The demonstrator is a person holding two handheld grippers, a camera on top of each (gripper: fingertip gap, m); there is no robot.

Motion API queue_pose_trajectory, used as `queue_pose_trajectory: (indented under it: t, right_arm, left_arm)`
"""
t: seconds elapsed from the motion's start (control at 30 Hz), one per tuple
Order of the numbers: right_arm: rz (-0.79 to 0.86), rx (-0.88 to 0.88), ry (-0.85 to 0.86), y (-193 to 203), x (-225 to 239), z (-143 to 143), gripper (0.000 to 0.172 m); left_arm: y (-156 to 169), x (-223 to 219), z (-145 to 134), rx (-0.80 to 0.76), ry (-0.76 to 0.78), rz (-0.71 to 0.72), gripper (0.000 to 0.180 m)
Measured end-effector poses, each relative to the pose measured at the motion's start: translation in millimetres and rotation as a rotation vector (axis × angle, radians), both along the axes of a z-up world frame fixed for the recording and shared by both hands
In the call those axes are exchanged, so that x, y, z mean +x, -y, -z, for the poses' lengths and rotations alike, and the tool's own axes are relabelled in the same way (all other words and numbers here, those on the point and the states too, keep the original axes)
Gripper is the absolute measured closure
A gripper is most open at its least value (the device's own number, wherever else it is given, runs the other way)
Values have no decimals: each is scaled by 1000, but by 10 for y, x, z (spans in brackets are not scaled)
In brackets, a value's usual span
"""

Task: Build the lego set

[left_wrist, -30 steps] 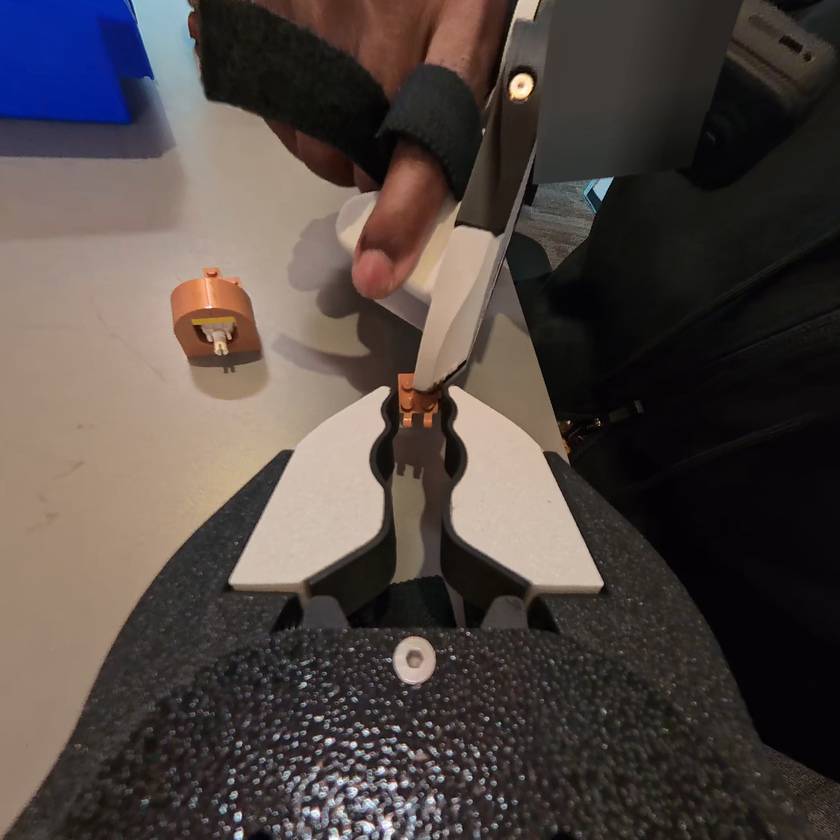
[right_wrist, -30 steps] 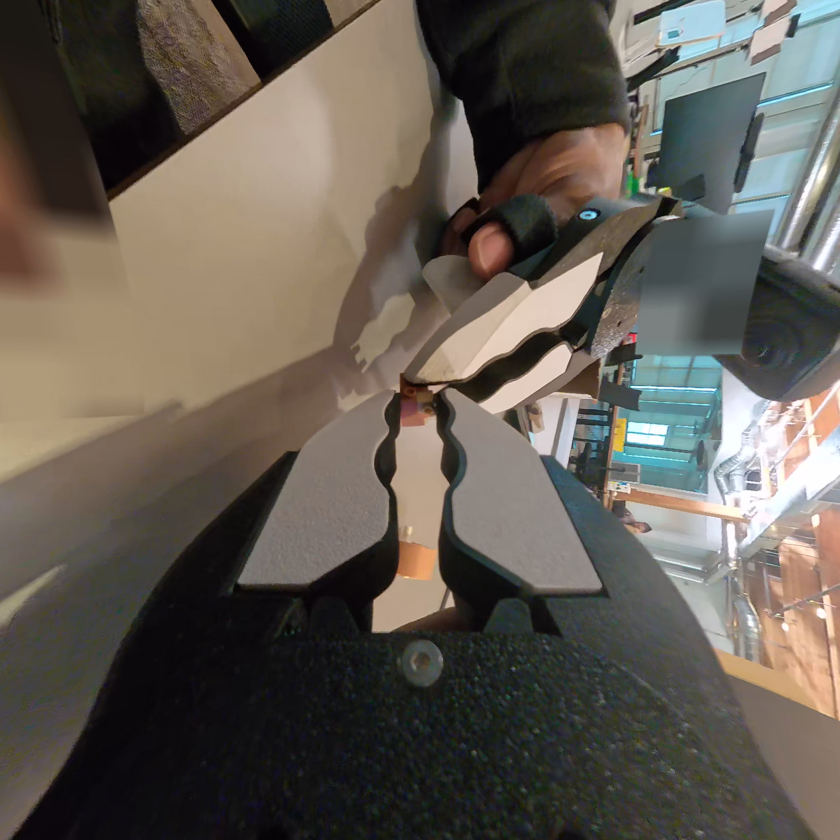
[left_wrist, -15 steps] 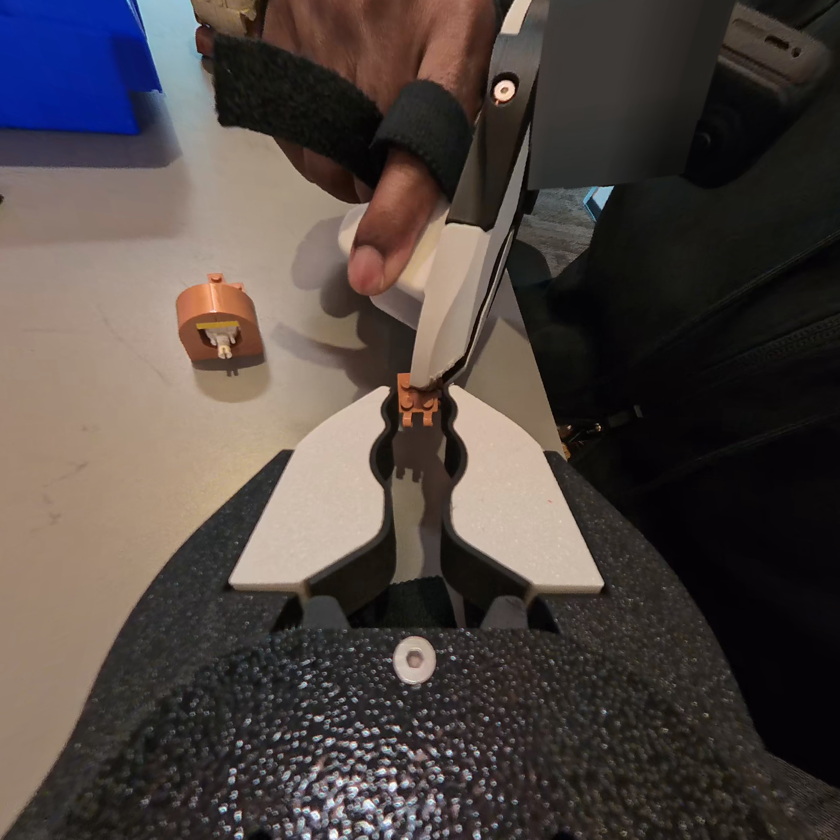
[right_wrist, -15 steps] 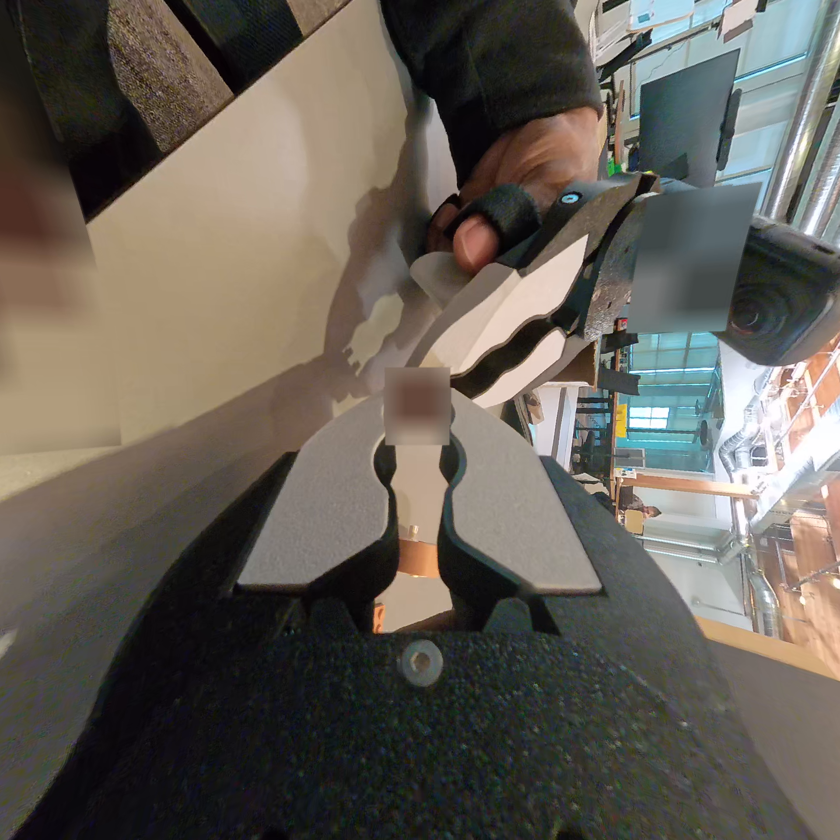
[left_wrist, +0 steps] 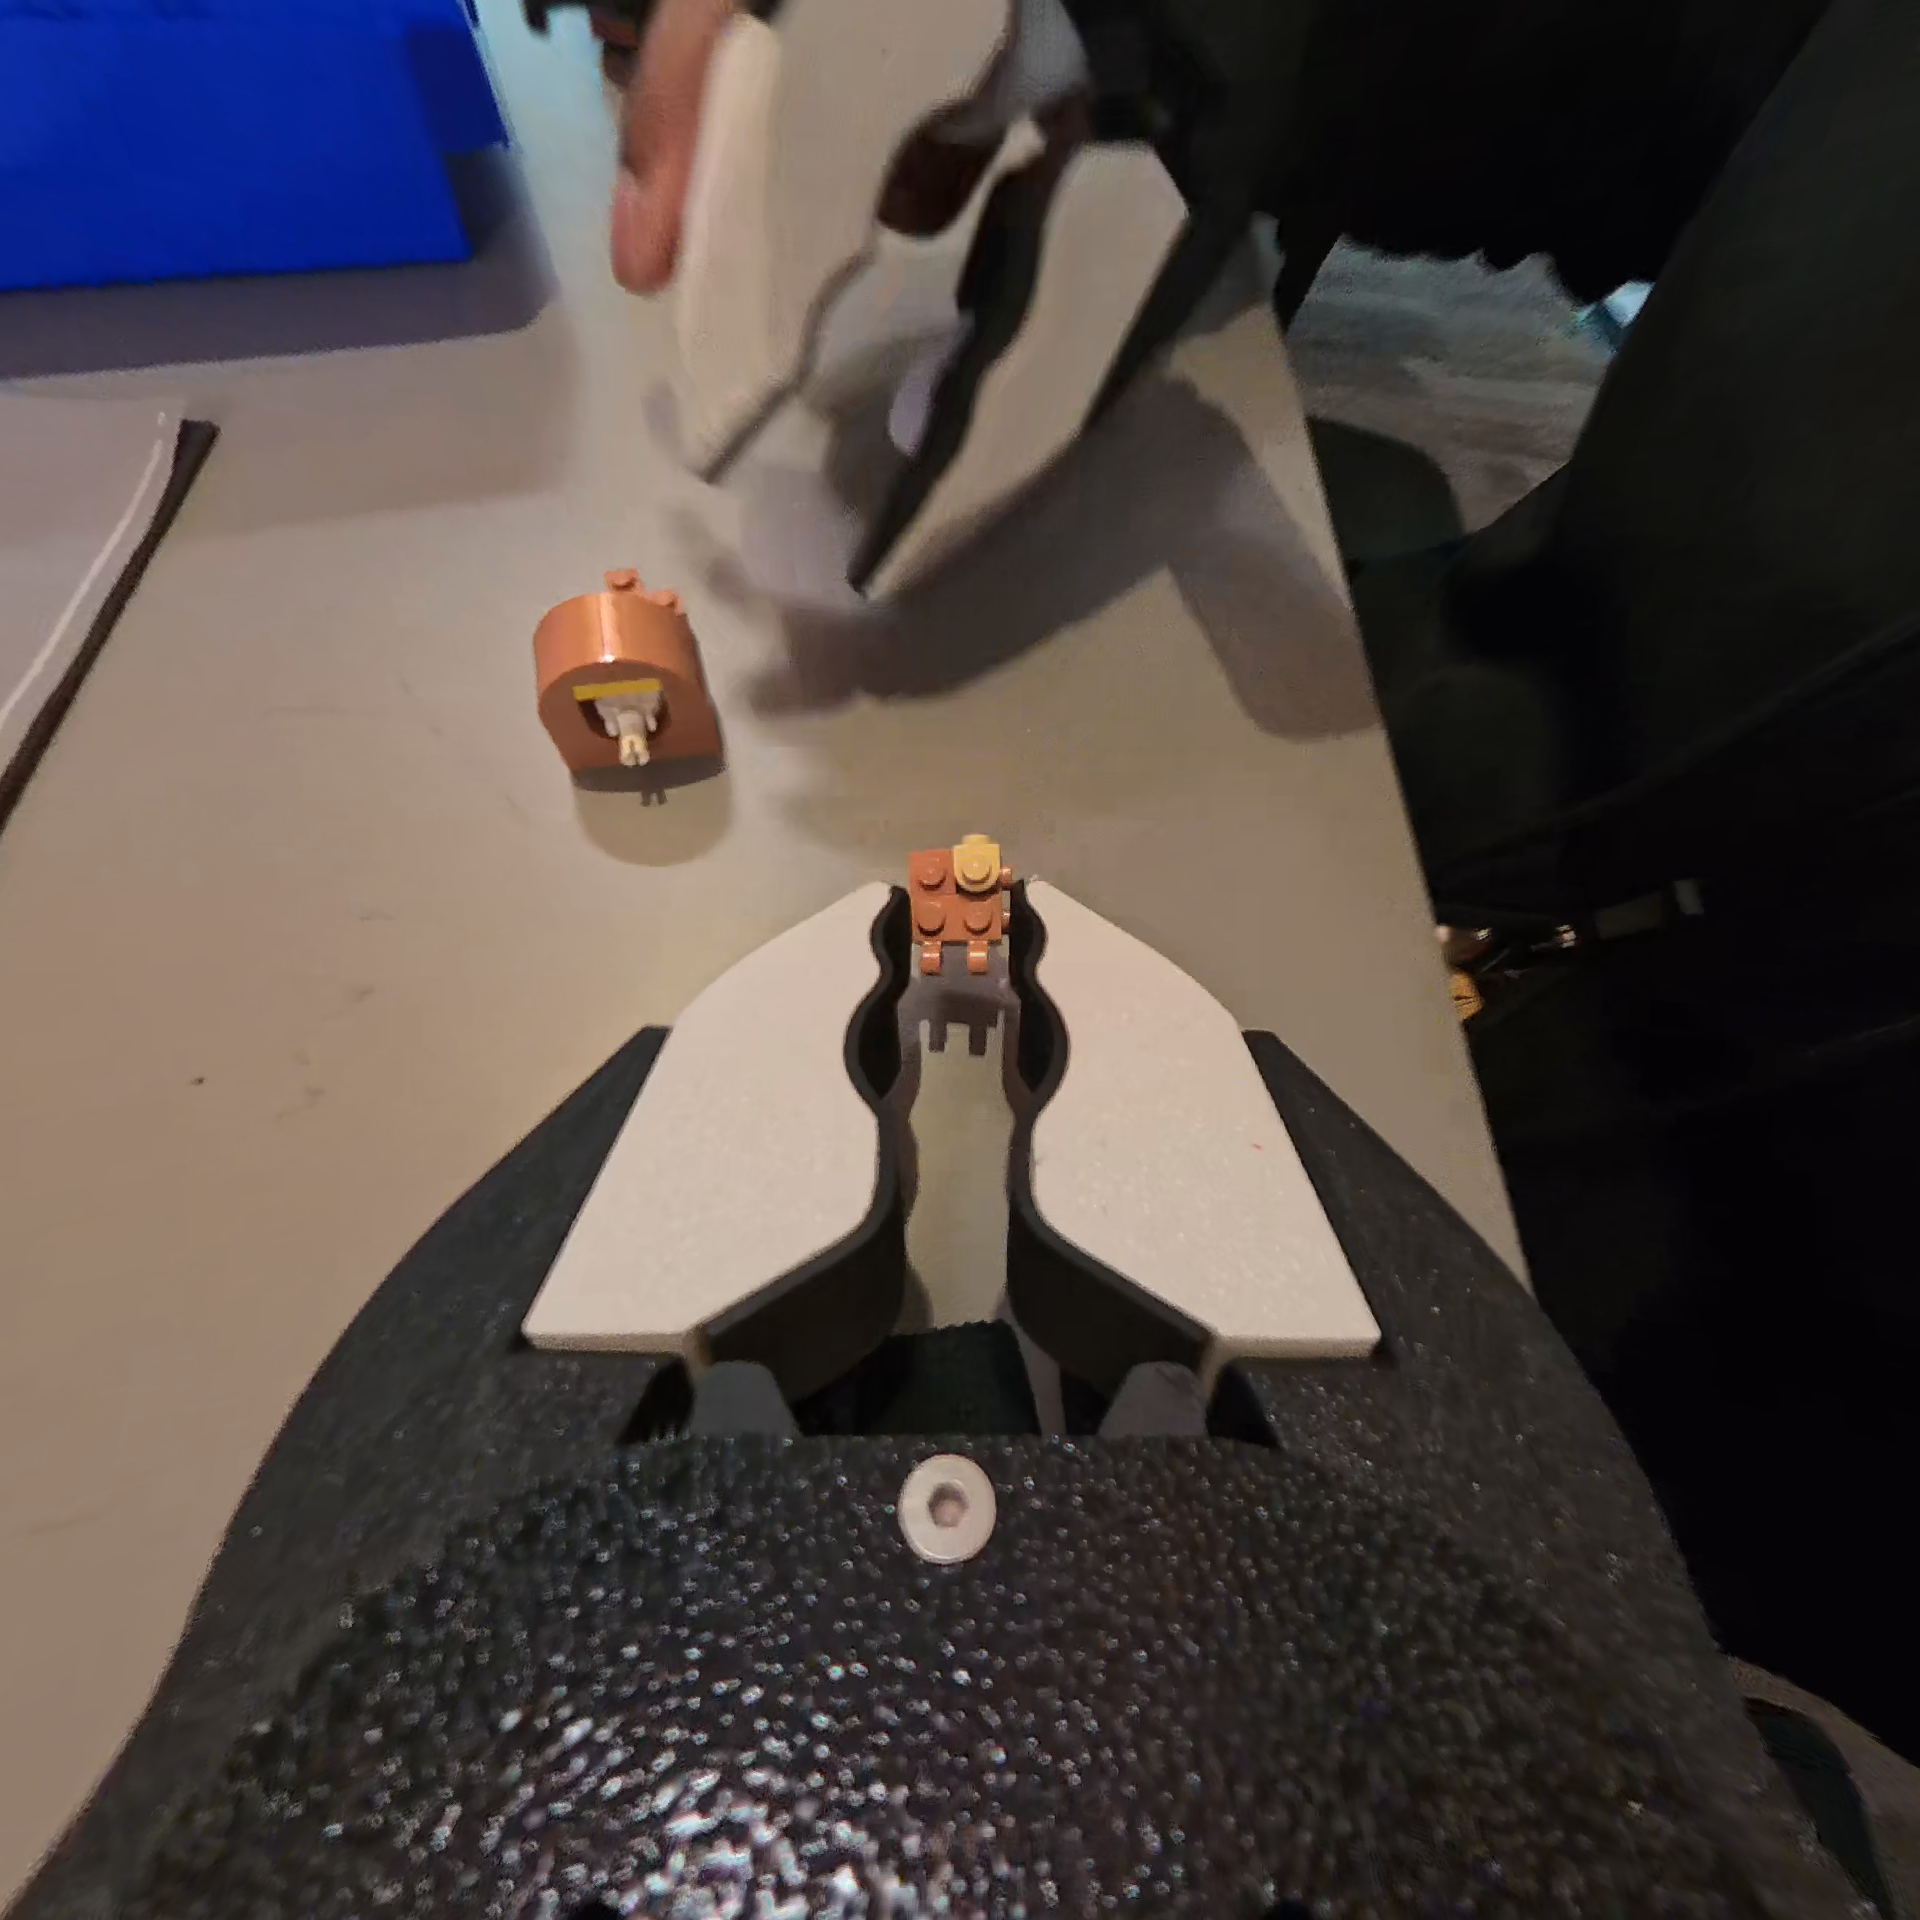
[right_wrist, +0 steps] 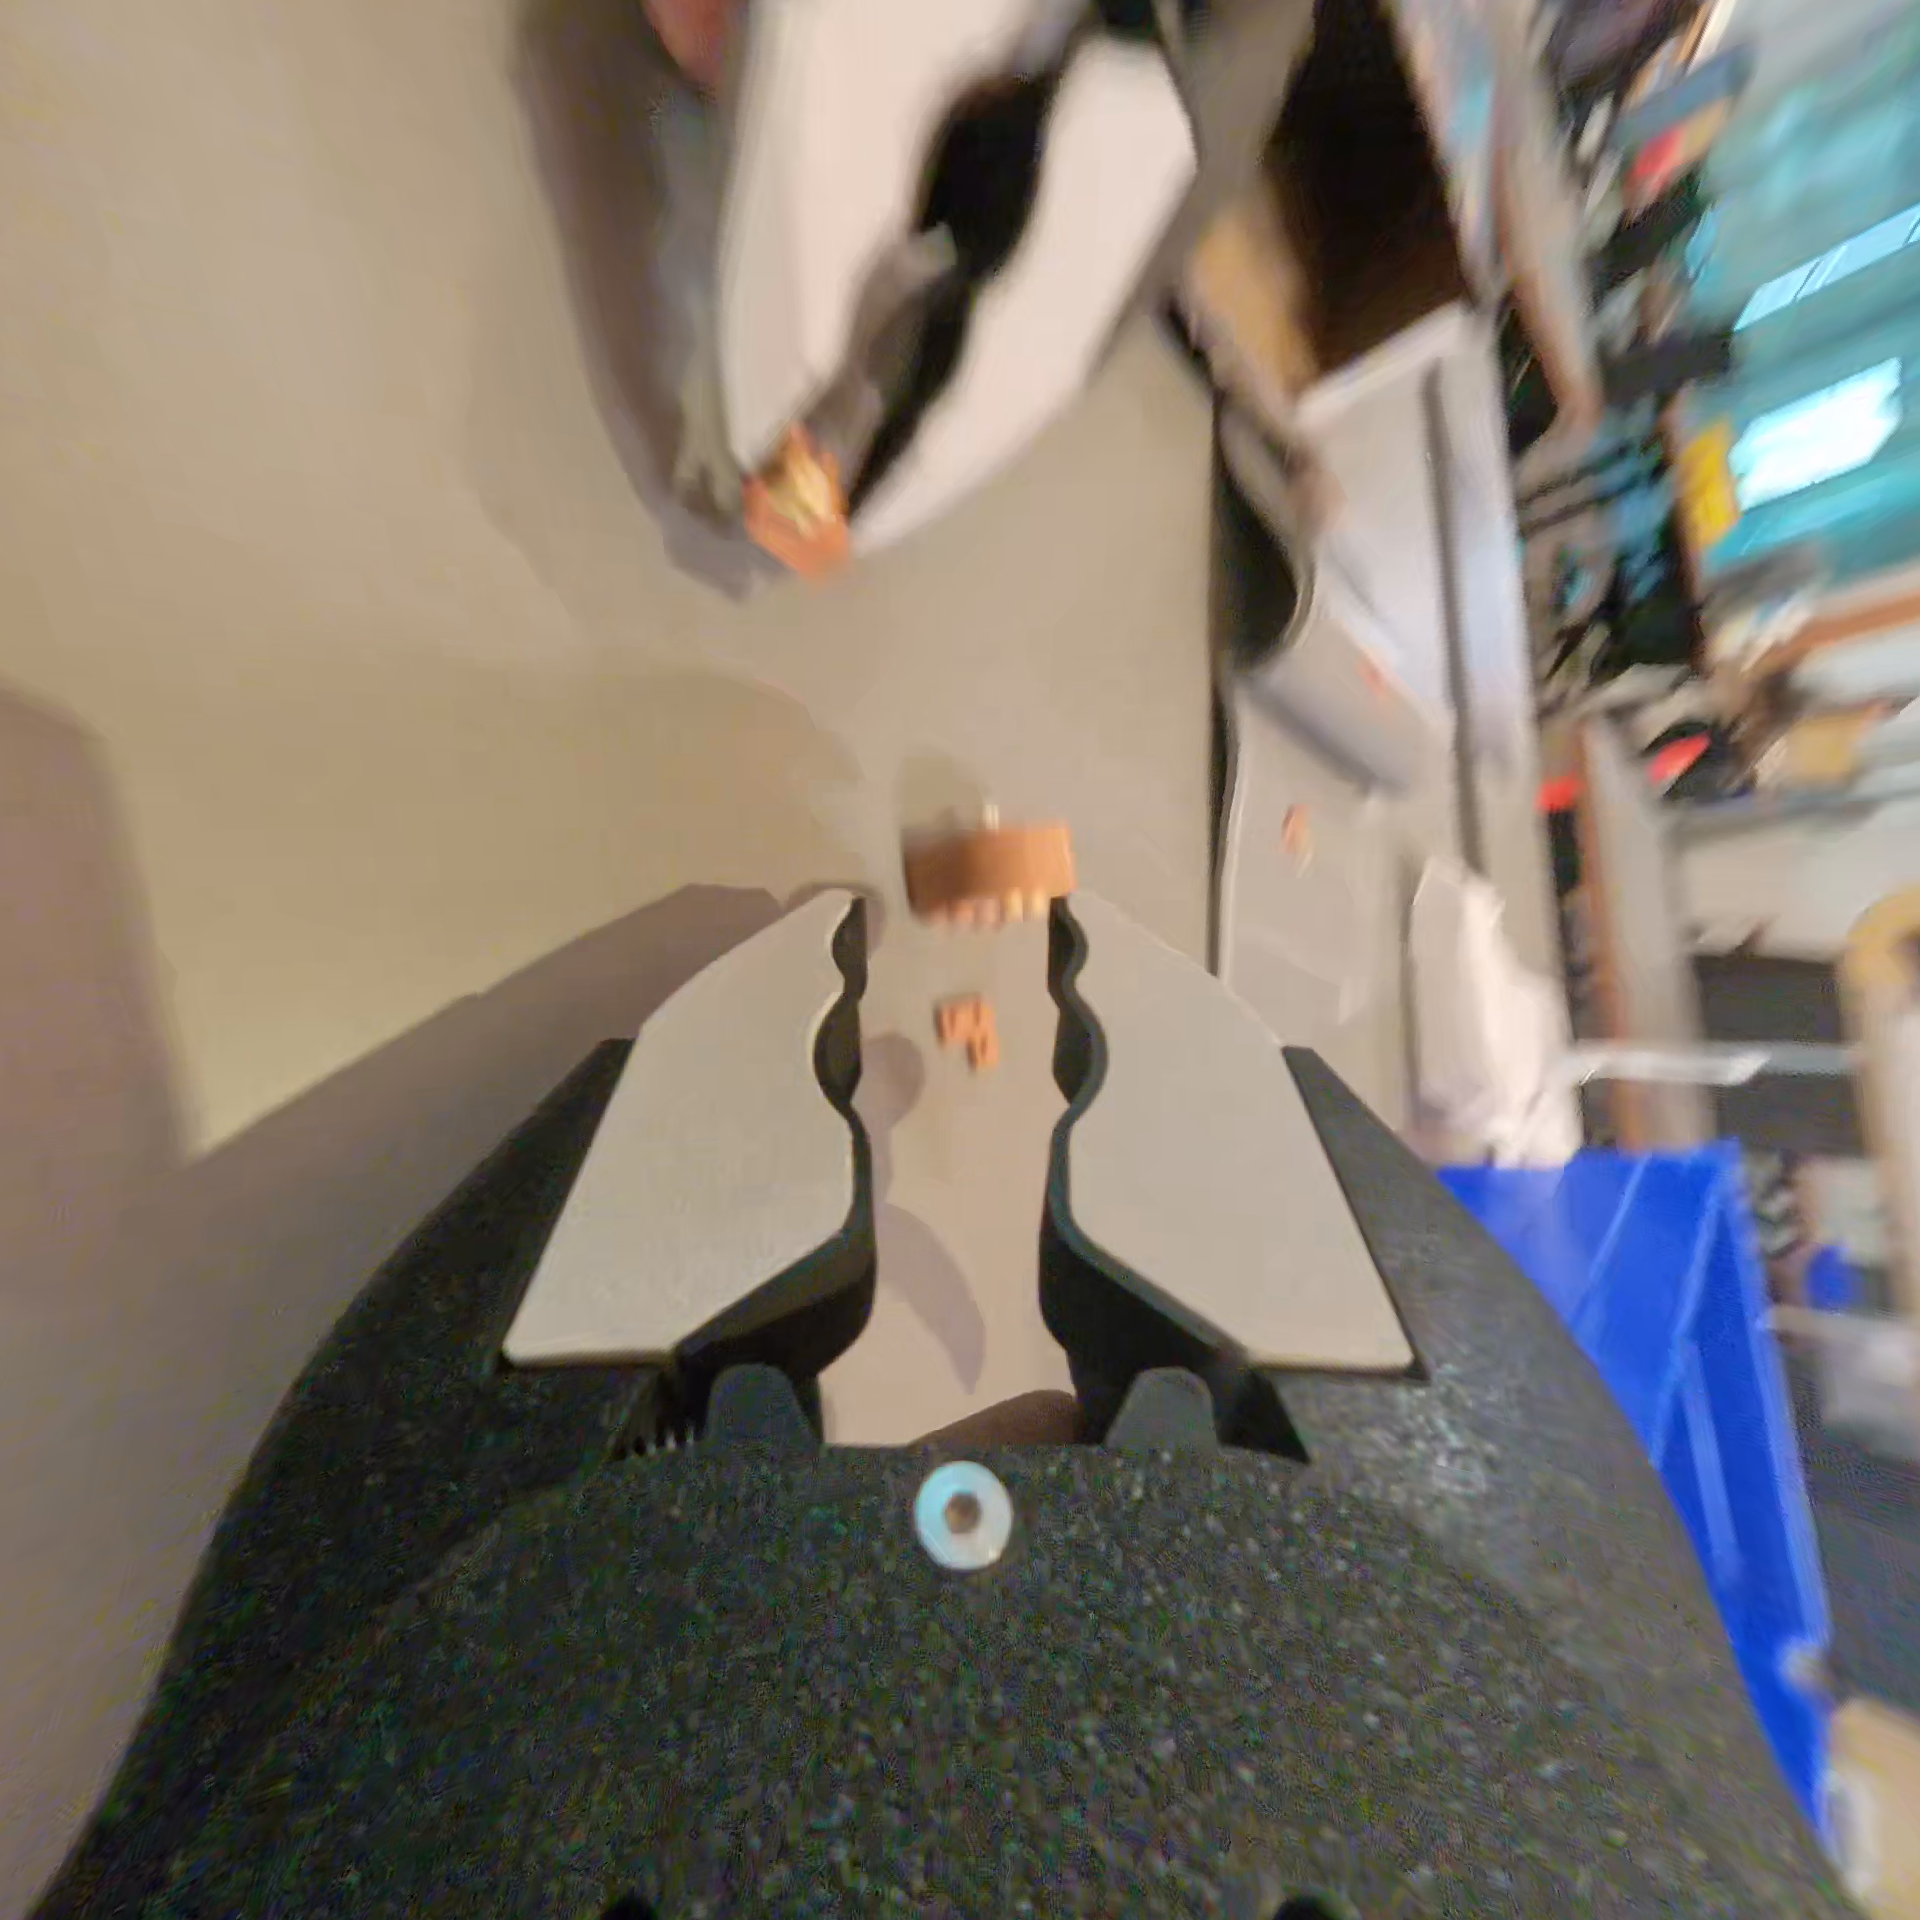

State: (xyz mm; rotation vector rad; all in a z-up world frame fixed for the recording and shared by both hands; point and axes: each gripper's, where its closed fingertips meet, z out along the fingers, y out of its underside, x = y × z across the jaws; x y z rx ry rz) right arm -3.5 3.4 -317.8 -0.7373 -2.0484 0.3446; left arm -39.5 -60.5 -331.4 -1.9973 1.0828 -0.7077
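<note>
From my left wrist view, the left claw (left_wrist: 958, 906) is closed down to a narrow gap on a small brown brick piece (left_wrist: 954, 906) with a tan stud (left_wrist: 977, 860) on its top, at the centre of the frame; the fingertips (left_wrist: 1049, 914) press its sides and it hangs above the grey bench (left_wrist: 312, 935). Left of centre, a brown round part (left_wrist: 623, 686) with a white peg in its hollow lies on the bench, well apart from the claw. A blue bin (left_wrist: 229, 135) fills the upper left corner. The right claw (left_wrist: 883, 436) shows blurred in the upper middle, its fingers spread, with nothing I can make out between them.

My right wrist view is smeared by motion. Here the right claw (right_wrist: 956, 914) stands wide open and grips nothing. It shows what the left view hides: a second small brown brick (right_wrist: 968, 1029) lying on the bench between the open fingers, touching neither. The round part (right_wrist: 987, 860) sits just beyond the fingertips. In the upper middle, the left claw (right_wrist: 800, 499) holds its brick piece (right_wrist: 795, 509). The blue bin (right_wrist: 1621, 1299) is at right.
</note>
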Motion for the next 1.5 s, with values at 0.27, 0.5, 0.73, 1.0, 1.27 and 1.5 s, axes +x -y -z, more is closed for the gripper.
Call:
queue_pose_trajectory:
  t: [0.27,0.5,0.73,1.0,1.27,1.5]
  right_arm:
    - [221,-312,195,-372,28,257,142]
    - [255,-490,265,-416,-34,342,145]
    - [267,-525,243,-422,-22,347,146]
    - [264,-559,220,-435,-38,340,144]
    - [238,-573,226,-428,-39,338,144]
    - [209,-614,215,-423,-33,298,142]
  left_arm:
    - [-58,12,206,94,-234,-8,163]
    - [-68,-5,197,130,-256,-18,163]
    - [-127,-92,182,181,-289,-54,163]
    - [-315,-265,72,281,-278,-133,163]
    - [-729,-358,-164,270,-97,-237,163]
    - [-1044,-446,-241,246,19,-324,163]
